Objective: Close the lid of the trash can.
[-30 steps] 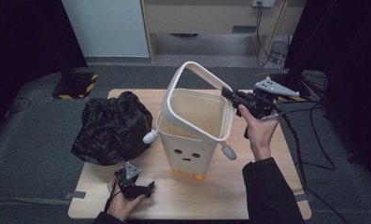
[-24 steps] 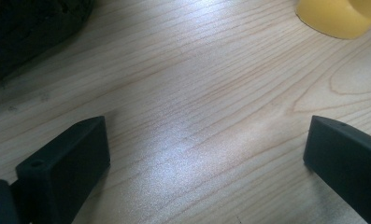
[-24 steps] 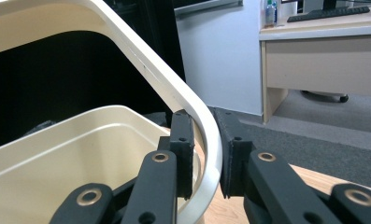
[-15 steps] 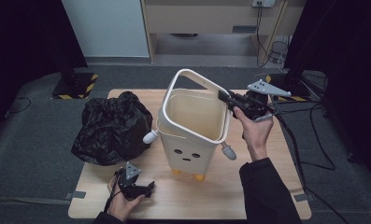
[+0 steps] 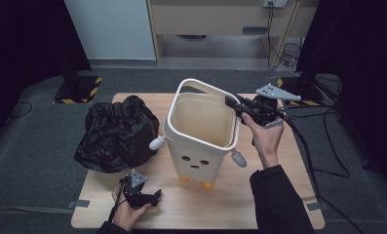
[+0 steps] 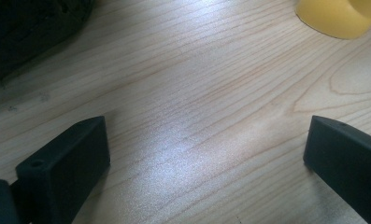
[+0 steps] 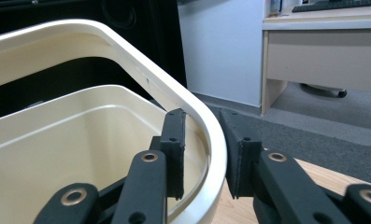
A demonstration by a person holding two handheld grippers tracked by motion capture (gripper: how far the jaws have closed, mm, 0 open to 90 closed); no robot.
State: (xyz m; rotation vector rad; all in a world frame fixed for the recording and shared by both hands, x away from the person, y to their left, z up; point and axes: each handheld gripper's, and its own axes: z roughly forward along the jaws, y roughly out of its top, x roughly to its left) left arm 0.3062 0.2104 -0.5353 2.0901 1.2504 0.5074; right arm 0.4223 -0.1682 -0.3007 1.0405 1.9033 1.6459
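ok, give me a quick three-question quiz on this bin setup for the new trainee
1. True or false: the black bin bag lies inside the cream bin.
2. What sits between the jaws of the right gripper? A) the bin's rim ring B) the bag C) a yellow foot
3. How do the jaws of the left gripper stand, and what is between them?

Key
1. False: the bag lies on the table, to the left of the bin.
2. A. The jaws have just been opening and straddle the ring, one inside and one outside.
3. Wide open, with nothing between them but bare tabletop.
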